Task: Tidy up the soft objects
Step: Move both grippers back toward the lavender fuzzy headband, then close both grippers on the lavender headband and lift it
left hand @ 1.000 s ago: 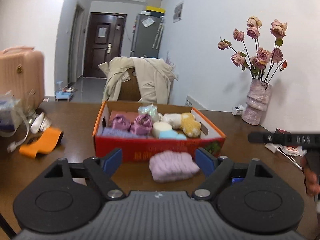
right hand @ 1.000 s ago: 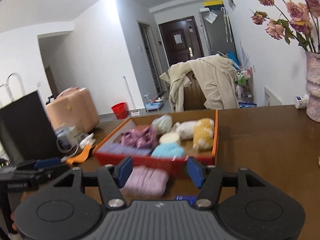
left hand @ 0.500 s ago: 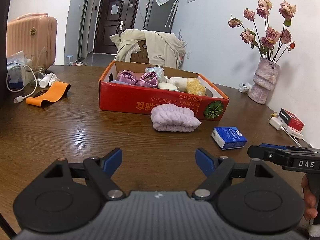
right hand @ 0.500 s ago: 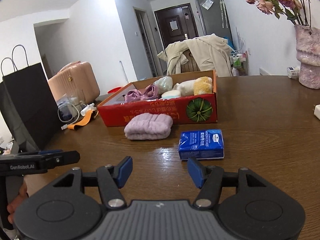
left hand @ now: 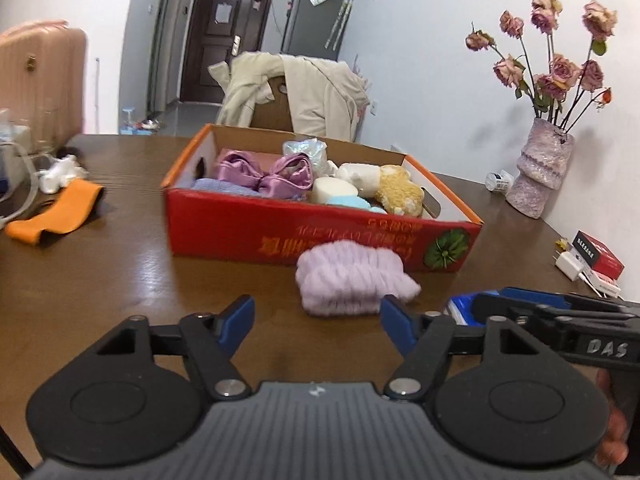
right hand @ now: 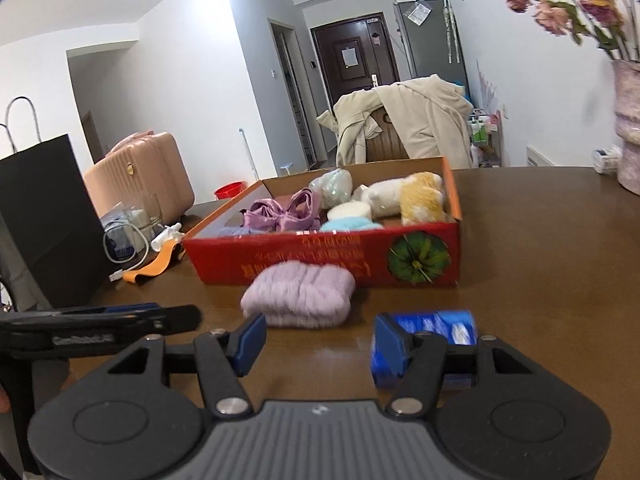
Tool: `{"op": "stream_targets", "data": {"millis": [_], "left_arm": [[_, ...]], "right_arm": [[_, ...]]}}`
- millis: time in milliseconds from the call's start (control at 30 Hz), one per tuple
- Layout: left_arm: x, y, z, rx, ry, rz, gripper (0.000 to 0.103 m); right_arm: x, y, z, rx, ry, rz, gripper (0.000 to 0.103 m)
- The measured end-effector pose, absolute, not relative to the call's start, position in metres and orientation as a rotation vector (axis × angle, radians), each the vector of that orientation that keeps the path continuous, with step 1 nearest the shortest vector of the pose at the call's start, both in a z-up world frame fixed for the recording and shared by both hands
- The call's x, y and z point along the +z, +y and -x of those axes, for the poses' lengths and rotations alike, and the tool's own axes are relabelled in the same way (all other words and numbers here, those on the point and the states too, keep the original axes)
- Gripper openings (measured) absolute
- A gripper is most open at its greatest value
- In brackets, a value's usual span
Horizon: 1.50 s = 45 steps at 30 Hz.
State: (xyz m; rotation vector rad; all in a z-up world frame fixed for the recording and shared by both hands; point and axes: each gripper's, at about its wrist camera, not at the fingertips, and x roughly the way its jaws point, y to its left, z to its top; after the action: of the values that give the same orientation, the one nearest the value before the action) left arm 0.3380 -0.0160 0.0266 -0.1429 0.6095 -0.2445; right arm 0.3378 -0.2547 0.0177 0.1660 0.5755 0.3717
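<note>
The room was evenly bright, lit from a ceiling lamp blown out to white at the top of the right wrist view. Its glare lay in pale patches on the brown table (left hand: 132, 264) to the left of the red box (left hand: 280, 236), and soft shadows sat under the box. Motion blur smeared the lilac cloth (right hand: 298, 294) in front of the box and the blue packet (right hand: 436, 328) to the right of the cloth; the printing on the box was unreadable. Fisheye bending curved the walls and door, and dark corners framed both views. The flowers (right hand: 568, 4) far to the right of the box were soft.
</note>
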Motion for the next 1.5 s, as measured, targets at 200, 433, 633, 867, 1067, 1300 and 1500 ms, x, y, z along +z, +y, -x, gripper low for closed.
{"op": "stream_targets", "data": {"millis": [200, 433, 633, 867, 1067, 1300, 1500], "left_arm": [[-0.002, -0.019, -0.405, -0.275, 0.71, 0.244, 0.051], [-0.016, -0.014, -0.411, -0.351, 0.705, 0.316, 0.036], [-0.019, -0.016, -0.409, -0.361, 0.691, 0.299, 0.035], [-0.02, -0.018, -0.405, -0.361, 0.67, 0.276, 0.035], [-0.014, -0.023, -0.395, -0.369, 0.631, 0.235, 0.029], [0.008, -0.03, -0.332, -0.385, 0.527, 0.217, 0.027], [0.022, -0.037, -0.281, -0.438, 0.5, 0.258, 0.027]], "right_arm": [[-0.002, -0.234, -0.407, 0.335, 0.63, -0.193, 0.049], [-0.028, -0.228, -0.418, 0.346, 0.655, -0.234, 0.039], [-0.031, -0.222, -0.412, 0.367, 0.642, -0.176, 0.028], [-0.028, -0.215, -0.404, 0.371, 0.606, -0.113, 0.019], [-0.02, -0.215, -0.395, 0.371, 0.584, -0.111, 0.014], [0.007, -0.225, -0.34, 0.376, 0.497, -0.157, 0.013], [0.011, -0.241, -0.286, 0.381, 0.496, -0.163, 0.013]]}}
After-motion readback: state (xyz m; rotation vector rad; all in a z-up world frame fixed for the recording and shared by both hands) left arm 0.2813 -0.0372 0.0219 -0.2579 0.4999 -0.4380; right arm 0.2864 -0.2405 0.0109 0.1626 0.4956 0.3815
